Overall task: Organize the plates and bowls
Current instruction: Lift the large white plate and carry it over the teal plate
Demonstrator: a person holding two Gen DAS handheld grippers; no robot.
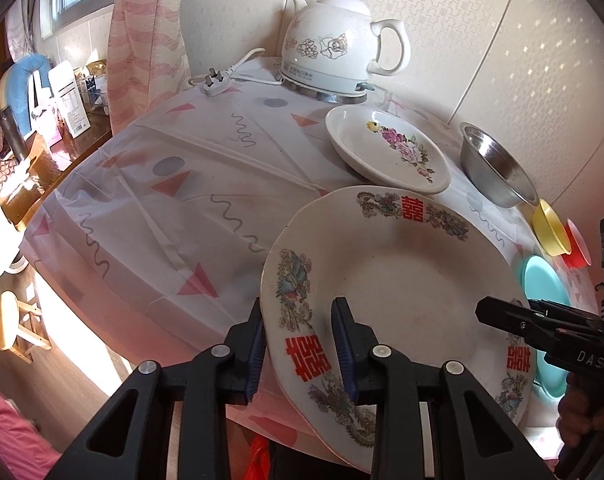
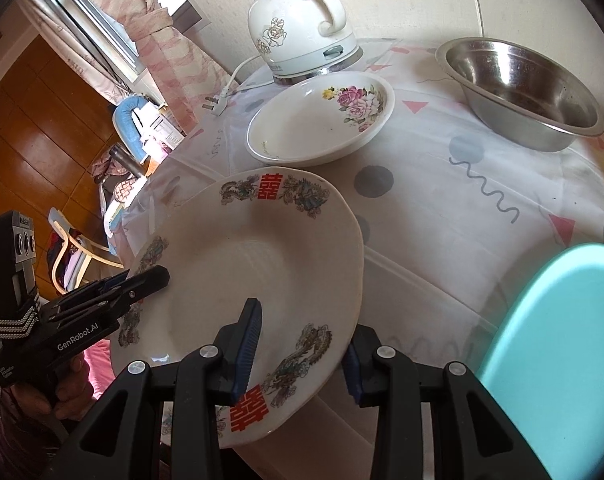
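Note:
A large white plate [image 1: 401, 280] [image 2: 262, 264] with red characters and dragon patterns is tilted over the table's near edge. My left gripper [image 1: 300, 344] is shut on its left rim, one pad above and one under. My right gripper [image 2: 302, 356] is shut on the opposite rim in the same way. Each gripper also shows in the other's view, the right gripper [image 1: 501, 316] and the left gripper [image 2: 142, 280]. Behind lie a white plate with pink flowers [image 1: 385, 148] [image 2: 321, 120] and a steel bowl [image 1: 497, 164] [image 2: 521, 92].
A teal plate [image 1: 545, 280] [image 2: 549, 340], a yellow bowl [image 1: 549, 228] and a red bowl [image 1: 577, 244] sit at the table's right. A white kettle [image 1: 337, 40] [image 2: 298, 28] with its plug [image 1: 216, 80] stands at the back by the wall. The patterned tablecloth [image 1: 162, 184] covers the table.

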